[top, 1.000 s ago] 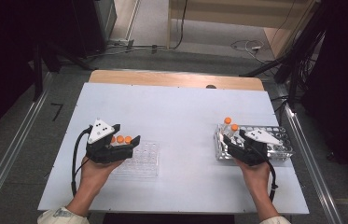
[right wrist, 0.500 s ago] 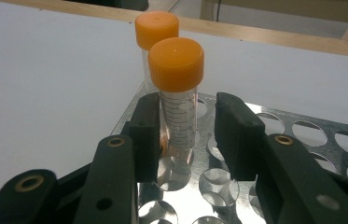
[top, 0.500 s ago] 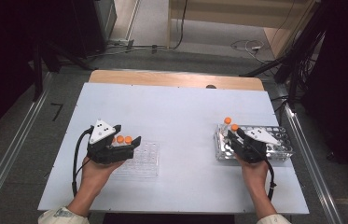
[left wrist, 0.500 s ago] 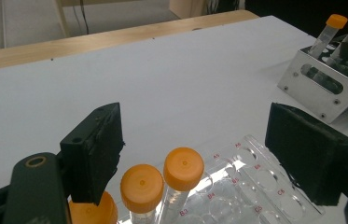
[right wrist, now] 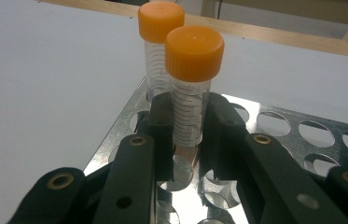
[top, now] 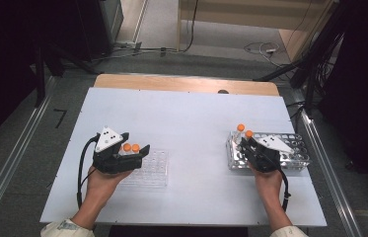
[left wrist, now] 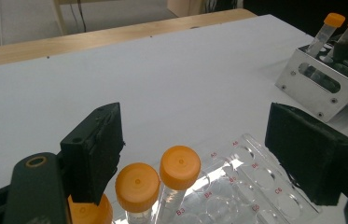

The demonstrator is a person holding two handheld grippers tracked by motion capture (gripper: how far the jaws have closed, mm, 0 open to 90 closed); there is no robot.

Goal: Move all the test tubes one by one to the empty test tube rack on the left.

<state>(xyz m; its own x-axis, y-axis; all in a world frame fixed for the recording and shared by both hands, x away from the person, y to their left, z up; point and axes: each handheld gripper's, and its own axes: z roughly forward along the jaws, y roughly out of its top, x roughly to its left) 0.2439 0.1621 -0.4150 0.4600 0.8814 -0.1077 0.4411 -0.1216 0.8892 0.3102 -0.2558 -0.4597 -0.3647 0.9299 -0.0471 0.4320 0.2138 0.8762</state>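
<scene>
Tubes (left wrist: pixel 137 187) with orange caps stand in a clear plastic rack (top: pixel 154 168) near the table's (top: pixel 186 113) left front corner, between the left gripper's (top: pixel 132 154) wide jaws. Toward the right edge, the right gripper's (right wrist: pixel 188 135) jaws have just been closing and now clamp the nearer tube (right wrist: pixel 190 88) in the metal rack (top: pixel 295 153).

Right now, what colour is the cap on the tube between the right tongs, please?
Orange cap, clearest in the right gripper view.
</scene>
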